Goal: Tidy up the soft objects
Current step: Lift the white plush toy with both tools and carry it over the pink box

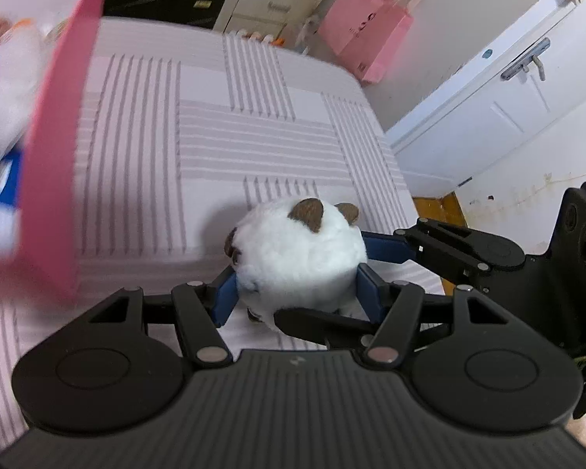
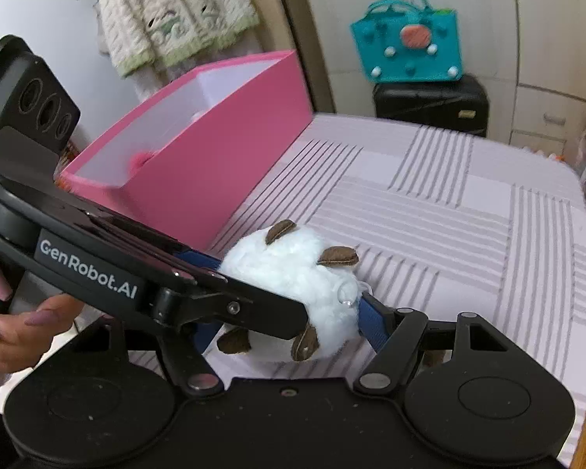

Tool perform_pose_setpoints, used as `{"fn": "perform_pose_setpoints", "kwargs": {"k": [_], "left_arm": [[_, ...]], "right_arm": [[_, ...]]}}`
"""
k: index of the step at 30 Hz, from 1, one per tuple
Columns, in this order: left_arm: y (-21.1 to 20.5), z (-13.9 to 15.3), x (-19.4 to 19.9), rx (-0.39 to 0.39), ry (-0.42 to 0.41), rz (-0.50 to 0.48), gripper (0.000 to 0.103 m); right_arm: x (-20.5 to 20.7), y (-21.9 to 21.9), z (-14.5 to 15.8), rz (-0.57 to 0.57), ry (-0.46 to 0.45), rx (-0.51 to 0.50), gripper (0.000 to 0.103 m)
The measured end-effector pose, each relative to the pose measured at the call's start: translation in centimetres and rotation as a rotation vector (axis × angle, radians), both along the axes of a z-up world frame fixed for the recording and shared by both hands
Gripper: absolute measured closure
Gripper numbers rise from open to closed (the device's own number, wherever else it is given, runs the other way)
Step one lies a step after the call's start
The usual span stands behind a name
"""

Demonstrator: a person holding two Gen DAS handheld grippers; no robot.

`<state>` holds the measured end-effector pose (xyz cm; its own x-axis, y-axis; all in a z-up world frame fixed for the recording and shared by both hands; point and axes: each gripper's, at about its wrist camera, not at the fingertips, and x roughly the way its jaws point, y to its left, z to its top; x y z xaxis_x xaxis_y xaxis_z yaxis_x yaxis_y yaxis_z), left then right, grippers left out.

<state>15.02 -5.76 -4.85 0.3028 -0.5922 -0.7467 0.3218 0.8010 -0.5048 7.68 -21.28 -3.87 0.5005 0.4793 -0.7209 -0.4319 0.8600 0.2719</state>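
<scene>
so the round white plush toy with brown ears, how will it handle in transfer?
The round white plush toy with brown ears is probably soft and light: its fur bulges around the left gripper and right gripper. Likely no slip. Being ball-shaped, it may roll if dropped on the striped bedspread.

Striped pale-lilac bed; white door at right; black suitcase against cream wardrobe.

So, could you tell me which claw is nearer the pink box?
Left: the left claw holds the plush toy beside the pink box; the right claw holds it from the far side.
</scene>
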Motion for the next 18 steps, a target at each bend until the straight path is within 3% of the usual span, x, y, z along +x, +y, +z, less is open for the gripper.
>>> {"fn": "perform_pose_setpoints", "kwargs": {"k": [7,18], "left_arm": [[3.3,0.8,-2.9,-0.017,0.048,0.02,0.041],[7.5,2.5,-7.3,-0.033,0.04,0.065,0.041]], "right_arm": [[-2.2,2.4,1.3,0.042,0.041,0.013,0.026],[-5.0,6.1,3.2,0.14,0.038,0.011,0.026]]}}
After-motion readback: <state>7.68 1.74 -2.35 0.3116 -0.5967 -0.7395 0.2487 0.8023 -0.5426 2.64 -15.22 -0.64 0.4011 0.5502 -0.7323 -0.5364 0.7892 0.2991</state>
